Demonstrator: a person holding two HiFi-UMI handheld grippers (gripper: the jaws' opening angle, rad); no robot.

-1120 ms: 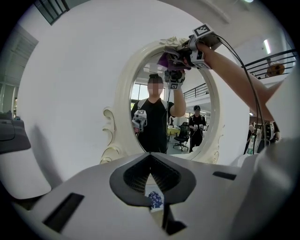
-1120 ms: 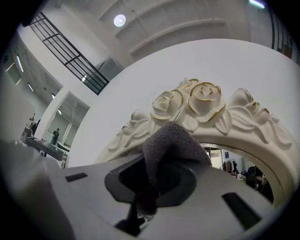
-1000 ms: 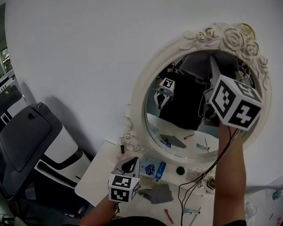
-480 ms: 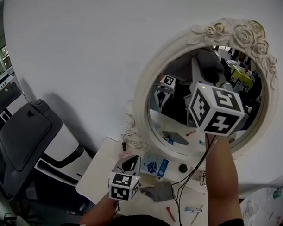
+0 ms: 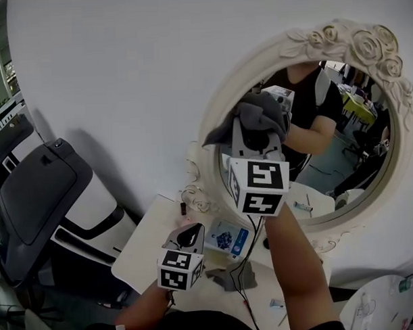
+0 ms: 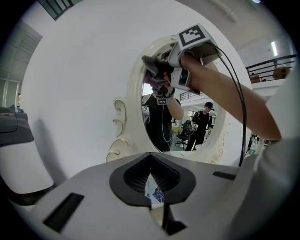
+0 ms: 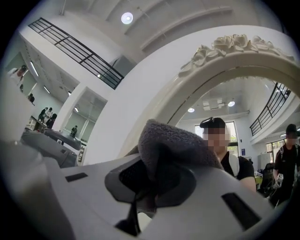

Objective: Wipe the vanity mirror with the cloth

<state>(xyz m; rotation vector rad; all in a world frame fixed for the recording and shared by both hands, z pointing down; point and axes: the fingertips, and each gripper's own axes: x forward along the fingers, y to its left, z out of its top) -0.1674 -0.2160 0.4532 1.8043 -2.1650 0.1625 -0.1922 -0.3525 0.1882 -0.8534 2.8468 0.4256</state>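
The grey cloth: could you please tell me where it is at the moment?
In the head view the grey cloth is clamped in the right gripper, held at the upper left of the vanity mirror glass, close to its white frame.

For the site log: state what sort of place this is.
Probably a staged vanity corner inside a large hall or lab: an ornate vanity mirror and small white table stand against a white wall, while a high ceiling with a balcony railing shows beyond it.
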